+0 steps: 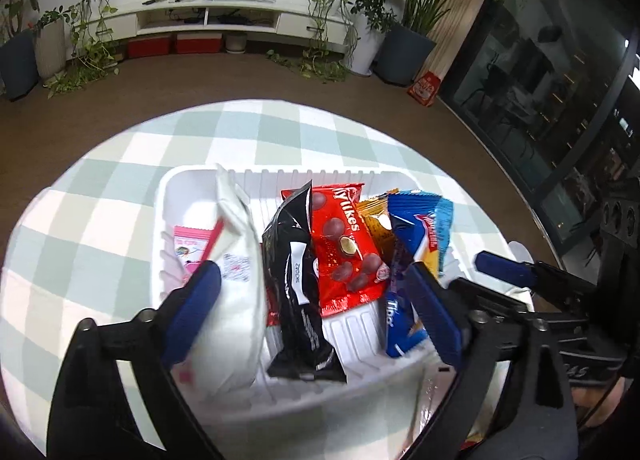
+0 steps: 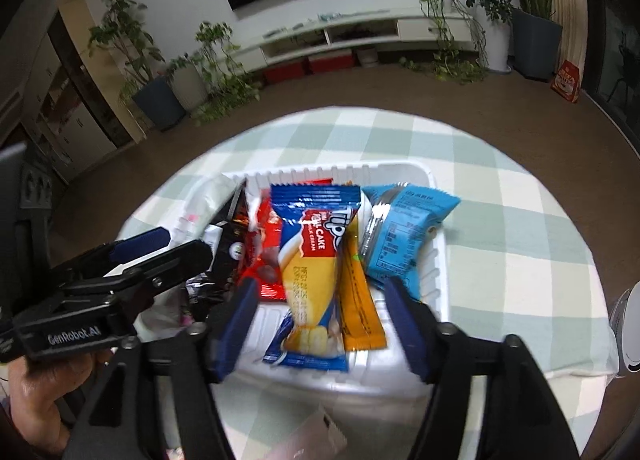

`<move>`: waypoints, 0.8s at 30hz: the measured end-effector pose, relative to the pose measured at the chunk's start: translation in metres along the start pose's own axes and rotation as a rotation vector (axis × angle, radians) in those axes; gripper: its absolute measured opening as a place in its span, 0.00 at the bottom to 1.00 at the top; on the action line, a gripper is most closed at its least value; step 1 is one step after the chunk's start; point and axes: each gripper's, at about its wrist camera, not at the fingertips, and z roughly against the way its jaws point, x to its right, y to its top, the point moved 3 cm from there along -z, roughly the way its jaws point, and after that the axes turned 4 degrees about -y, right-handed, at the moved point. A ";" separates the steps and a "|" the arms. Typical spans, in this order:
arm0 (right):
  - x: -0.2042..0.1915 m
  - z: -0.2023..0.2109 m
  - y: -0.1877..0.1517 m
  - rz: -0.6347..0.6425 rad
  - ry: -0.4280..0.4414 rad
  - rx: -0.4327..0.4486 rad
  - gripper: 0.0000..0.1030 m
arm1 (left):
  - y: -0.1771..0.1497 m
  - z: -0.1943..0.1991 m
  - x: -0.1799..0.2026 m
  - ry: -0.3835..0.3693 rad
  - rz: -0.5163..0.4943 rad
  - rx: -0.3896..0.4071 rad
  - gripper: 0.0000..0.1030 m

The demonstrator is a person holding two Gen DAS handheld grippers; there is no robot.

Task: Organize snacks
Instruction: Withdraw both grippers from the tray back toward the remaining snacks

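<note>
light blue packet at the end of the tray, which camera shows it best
The right wrist view: the light blue packet lies fully in sight against the tray wall. In the left wrist view only a strip of it shows behind the blue cake wrapper.

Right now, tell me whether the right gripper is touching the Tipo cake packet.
Apart. In the right wrist view the right gripper is open, and white tray shows between each blue finger and the Tipo cake packet lying in the tray.
</note>
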 end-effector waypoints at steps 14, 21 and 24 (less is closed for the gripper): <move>-0.008 0.082 -0.072 0.079 0.080 0.077 0.81 | -0.063 0.114 0.010 -0.032 -0.070 0.032 0.98; -0.009 0.087 -0.132 0.104 0.074 0.015 0.81 | -0.149 0.144 0.015 0.000 -0.151 -0.026 0.98; -0.012 0.085 -0.148 0.125 0.052 -0.004 0.81 | -0.180 0.143 0.018 0.023 -0.199 -0.072 0.98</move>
